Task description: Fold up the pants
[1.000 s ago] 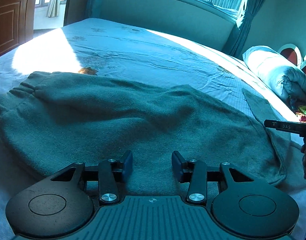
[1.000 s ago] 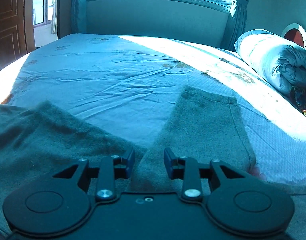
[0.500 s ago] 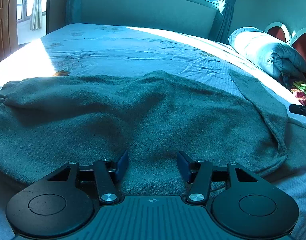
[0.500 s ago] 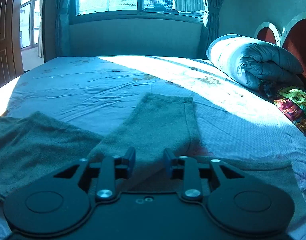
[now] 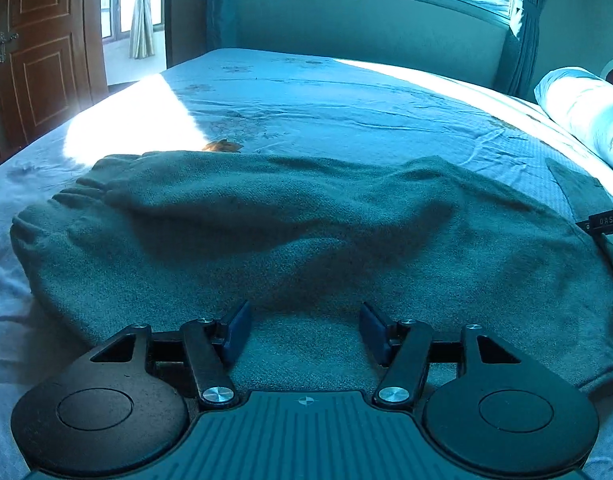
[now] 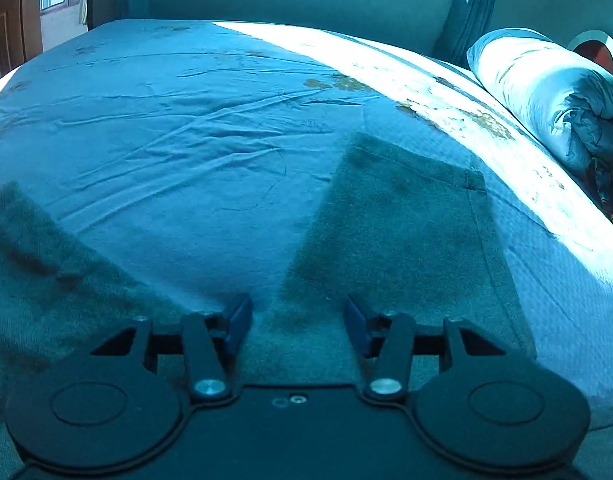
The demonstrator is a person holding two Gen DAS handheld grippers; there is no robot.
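Note:
Grey-green fleece pants [image 5: 306, 232] lie spread across the bed, gathered waistband at the left [image 5: 66, 204]. My left gripper [image 5: 304, 330] is open and empty, low over the near edge of the pants' upper part. In the right wrist view one leg end [image 6: 402, 208] lies flat ahead and more of the pants [image 6: 38, 272] lies at the left. My right gripper [image 6: 296, 326] is open and empty, just above the fabric where the leg begins. The tip of the right gripper [image 5: 604, 222] shows at the right edge of the left wrist view.
The bed [image 5: 346, 108] has a wrinkled blue sheet [image 6: 178, 128] with sunlit patches. A rolled quilt [image 6: 546, 96] lies at the right by the headboard. A wooden door [image 5: 38, 52] stands at the left, a window with curtains behind the bed.
Both grippers' jaws have opened wider. The left view has swung back to the left, bringing the door into sight. The right gripper has tipped down and moved closer over the leg.

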